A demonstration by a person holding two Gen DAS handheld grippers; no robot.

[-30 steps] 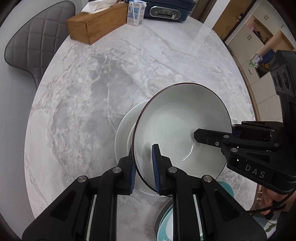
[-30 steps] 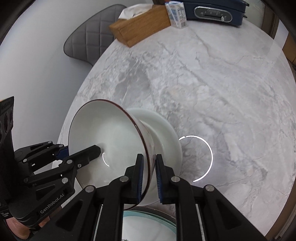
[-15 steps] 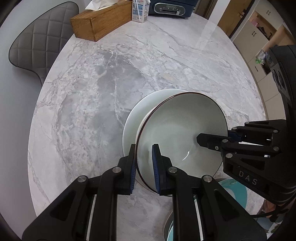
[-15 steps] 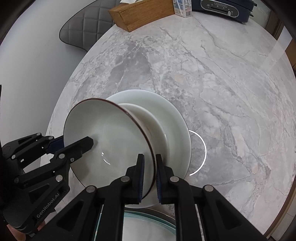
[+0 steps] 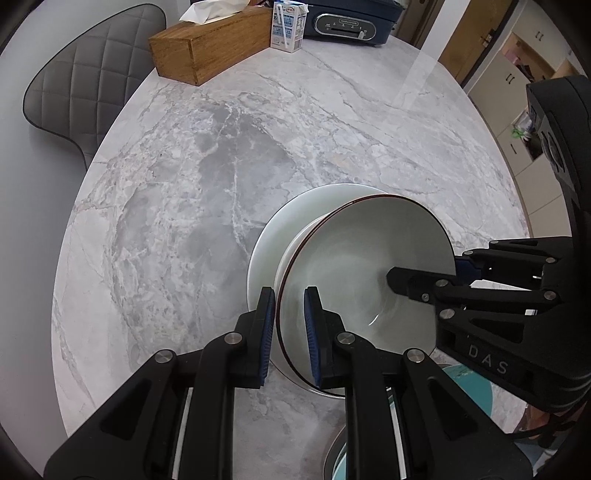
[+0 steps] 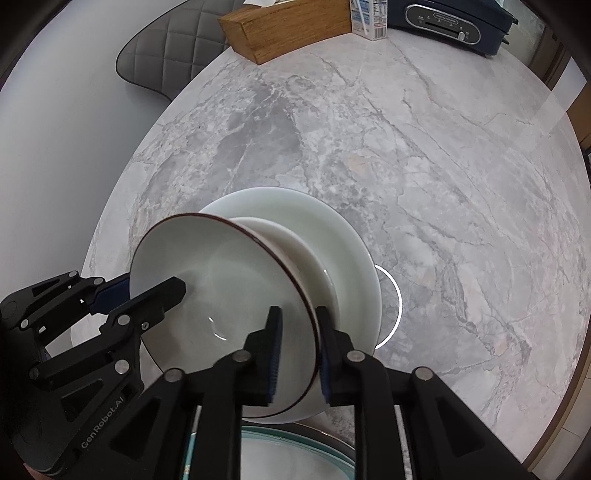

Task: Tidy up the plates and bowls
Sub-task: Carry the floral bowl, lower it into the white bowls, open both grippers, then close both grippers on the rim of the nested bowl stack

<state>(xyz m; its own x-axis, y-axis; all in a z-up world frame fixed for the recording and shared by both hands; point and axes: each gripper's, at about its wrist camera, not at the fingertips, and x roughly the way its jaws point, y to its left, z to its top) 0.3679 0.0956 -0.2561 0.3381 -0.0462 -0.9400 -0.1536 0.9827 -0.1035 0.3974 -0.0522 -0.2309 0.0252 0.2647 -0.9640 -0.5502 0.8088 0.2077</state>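
A white bowl with a dark red rim [image 5: 365, 266] [image 6: 221, 280] sits in a stack on a white plate [image 5: 280, 229] [image 6: 325, 229] on the marble table. My left gripper [image 5: 290, 325] straddles the bowl's near left rim, its jaws slightly apart with small gaps to the rim. My right gripper [image 6: 297, 343] straddles the opposite rim, its jaws also slightly apart. Each gripper shows in the other's view: the right one in the left wrist view [image 5: 424, 280] and the left one in the right wrist view [image 6: 147, 295].
A teal-rimmed plate [image 5: 469, 384] [image 6: 280, 454] lies at the near table edge. A wooden tissue box [image 5: 207, 48], a milk carton [image 5: 286, 26] and a dark blue appliance [image 5: 351, 18] stand at the far edge. A grey chair [image 5: 81, 77] is at the left.
Both grippers lowered the bowl from a tilted hold down onto the white plate, levelling it. Both sets of jaws have opened slightly off the rim.
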